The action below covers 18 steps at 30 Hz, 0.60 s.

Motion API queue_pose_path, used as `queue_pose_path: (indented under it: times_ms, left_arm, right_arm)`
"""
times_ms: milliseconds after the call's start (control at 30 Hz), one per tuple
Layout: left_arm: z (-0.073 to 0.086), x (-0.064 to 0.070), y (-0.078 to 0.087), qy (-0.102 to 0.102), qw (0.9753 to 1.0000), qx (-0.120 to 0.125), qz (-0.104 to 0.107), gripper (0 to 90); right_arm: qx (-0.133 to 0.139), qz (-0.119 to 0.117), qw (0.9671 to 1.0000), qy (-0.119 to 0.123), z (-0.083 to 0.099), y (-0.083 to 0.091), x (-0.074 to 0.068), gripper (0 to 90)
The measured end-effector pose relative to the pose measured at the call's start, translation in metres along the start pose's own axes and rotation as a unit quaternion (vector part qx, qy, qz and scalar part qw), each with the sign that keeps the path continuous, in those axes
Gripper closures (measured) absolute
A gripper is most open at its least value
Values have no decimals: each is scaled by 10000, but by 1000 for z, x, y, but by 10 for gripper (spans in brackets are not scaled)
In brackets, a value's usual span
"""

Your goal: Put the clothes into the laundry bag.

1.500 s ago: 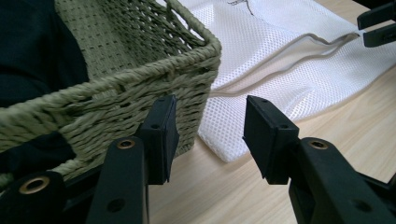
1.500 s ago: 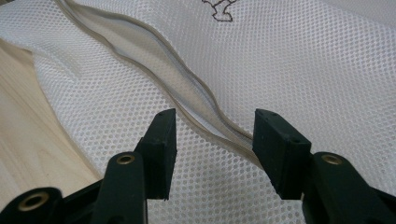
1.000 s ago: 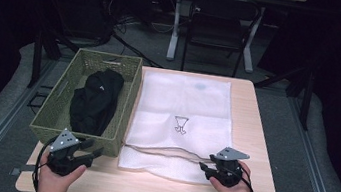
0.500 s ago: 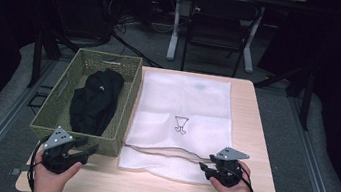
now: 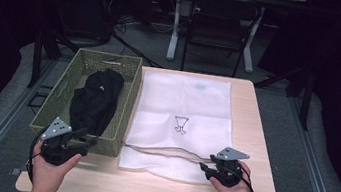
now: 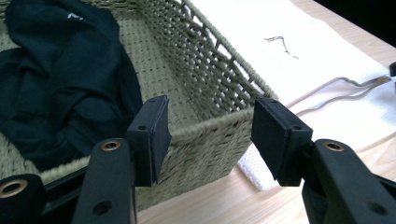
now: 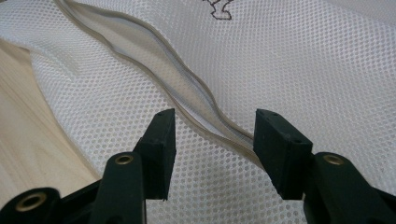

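Note:
A white mesh laundry bag [image 5: 182, 123] lies flat on the wooden table [image 5: 263, 139], its beige zipper [image 7: 196, 100] running across the near end. A black garment [image 5: 95, 98] lies bunched in a woven green basket [image 5: 133, 78] to the bag's left. My left gripper [image 5: 85, 142] is open at the basket's near right corner, jaws wide with the basket rim [image 6: 210, 121] between them in the left gripper view. My right gripper [image 5: 204, 167] is open at the bag's near right corner, its jaws straddling the zipper and empty.
A small black logo [image 5: 180, 125] is printed mid-bag. Bare wood runs along the table's near edge [image 5: 145, 188] and right side. Beyond the table stand a chair [image 5: 217, 37], table legs and floor cables in a dark room.
My left gripper has moved left and a little toward me along the basket's near wall. The right gripper and the bag have stayed put.

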<state>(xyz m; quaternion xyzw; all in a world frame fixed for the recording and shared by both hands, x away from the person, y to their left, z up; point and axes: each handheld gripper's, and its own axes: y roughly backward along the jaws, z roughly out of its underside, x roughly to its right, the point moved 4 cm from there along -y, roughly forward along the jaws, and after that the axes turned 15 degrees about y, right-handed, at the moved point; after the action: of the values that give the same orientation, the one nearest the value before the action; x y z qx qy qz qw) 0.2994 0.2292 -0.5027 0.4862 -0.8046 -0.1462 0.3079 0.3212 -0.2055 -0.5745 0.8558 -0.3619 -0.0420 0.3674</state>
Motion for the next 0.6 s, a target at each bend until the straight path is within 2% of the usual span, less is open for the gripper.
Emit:
queue_pose_path:
  times_ms: [267, 500, 600]
  left_arm:
    - [-12, 4, -7, -39, 10000, 46, -11, 452]
    - [-25, 3, -11, -102, 9996, -70, -243, 421]
    - [-30, 1, -13, -18, 9995, -130, -297, 401]
  right_arm:
    - [10, 8, 10000, -18, 0, 0, 0, 486]
    - [11, 14, 10000, -18, 0, 1, 0, 483]
    - [18, 13, 10000, -26, 0, 1, 0, 483]
